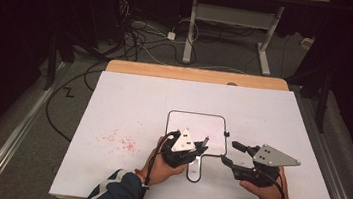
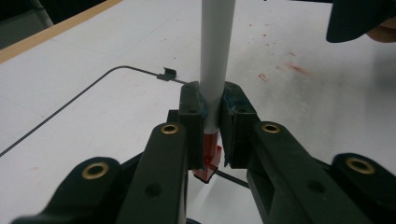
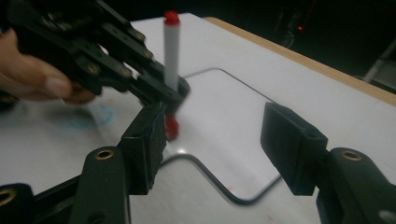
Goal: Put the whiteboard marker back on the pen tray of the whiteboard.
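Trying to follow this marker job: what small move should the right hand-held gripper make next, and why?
Probably ease the right hand-held gripper toward the marker and close on its lower red end. The left hand-held gripper clamps the white barrel upright, while the right one's jaws stand apart with nothing between them.

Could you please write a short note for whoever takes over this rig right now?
Left gripper: fingers shut on the white marker, held upright, red cap end down over the small whiteboard.
Right gripper: open, nothing between its fingers, beside the marker's lower red end.
Things: the whiteboard lies flat on the white table, handle toward the person; red smudges mark the table to its left.
Done: marker picked up and steadied.
Left: probably pulling the cap with the right gripper, then writing; the board looks unmarked from the high view.
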`<move>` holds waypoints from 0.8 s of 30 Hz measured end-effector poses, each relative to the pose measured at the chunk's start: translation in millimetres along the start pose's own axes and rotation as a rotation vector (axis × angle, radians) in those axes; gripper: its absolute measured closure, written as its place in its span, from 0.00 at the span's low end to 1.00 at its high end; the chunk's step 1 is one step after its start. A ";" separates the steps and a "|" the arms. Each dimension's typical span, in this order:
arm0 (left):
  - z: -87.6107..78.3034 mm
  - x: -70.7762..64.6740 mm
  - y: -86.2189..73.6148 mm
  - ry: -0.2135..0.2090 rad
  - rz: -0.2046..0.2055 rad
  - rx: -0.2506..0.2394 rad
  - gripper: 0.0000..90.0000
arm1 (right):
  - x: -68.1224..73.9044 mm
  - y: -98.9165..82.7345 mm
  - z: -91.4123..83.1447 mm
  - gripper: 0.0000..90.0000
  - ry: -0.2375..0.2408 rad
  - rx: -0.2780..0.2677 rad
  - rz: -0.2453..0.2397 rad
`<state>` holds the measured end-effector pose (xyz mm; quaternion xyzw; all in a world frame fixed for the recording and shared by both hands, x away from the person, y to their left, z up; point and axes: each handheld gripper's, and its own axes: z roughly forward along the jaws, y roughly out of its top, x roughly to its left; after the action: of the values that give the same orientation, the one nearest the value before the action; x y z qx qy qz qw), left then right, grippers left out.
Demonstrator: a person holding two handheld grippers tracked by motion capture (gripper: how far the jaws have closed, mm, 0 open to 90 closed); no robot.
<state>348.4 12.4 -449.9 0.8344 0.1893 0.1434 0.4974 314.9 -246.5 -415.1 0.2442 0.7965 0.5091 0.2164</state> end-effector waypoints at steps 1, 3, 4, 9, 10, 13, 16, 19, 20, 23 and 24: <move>0.3 -0.9 0.3 0.001 0.001 -0.001 0.87 | 2.1 2.5 1.6 0.48 -0.001 0.000 -0.002; 1.4 -2.4 1.1 -0.005 0.001 -0.004 0.87 | 4.9 6.3 5.4 0.49 0.005 0.002 -0.004; 2.4 -3.3 1.7 -0.009 0.004 -0.003 0.87 | 5.8 7.9 7.2 0.49 0.005 0.005 -0.002; 5.3 -8.5 4.4 -0.023 0.014 -0.018 0.87 | 8.3 13.2 16.0 0.51 0.042 0.002 0.013; 5.3 -9.7 4.6 -0.027 0.014 -0.020 0.87 | 9.0 13.9 17.6 0.53 0.047 0.004 0.015; 5.4 -13.0 5.5 -0.032 0.019 -0.023 0.87 | 10.2 14.9 22.5 0.57 0.057 0.008 0.029; 5.7 -15.7 6.7 -0.041 0.021 -0.028 0.87 | 11.8 14.9 26.4 0.63 0.059 0.014 0.032; 6.7 -17.0 7.3 -0.052 0.019 -0.029 0.87 | 10.5 14.2 27.6 0.72 0.059 0.002 0.039; 7.1 -17.3 7.4 -0.052 0.019 -0.029 0.87 | 9.6 13.9 27.3 0.77 0.058 0.000 0.043; 8.5 -17.0 7.2 -0.056 0.002 -0.030 0.87 | 6.5 12.9 26.7 0.86 0.079 -0.008 0.054; 9.0 -17.0 6.8 -0.058 -0.001 -0.030 0.87 | 6.9 12.9 27.1 0.88 0.074 -0.005 0.053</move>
<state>338.3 -5.4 -449.0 0.8306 0.1730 0.1218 0.5151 327.7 -218.6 -414.4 0.2457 0.7958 0.5255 0.1739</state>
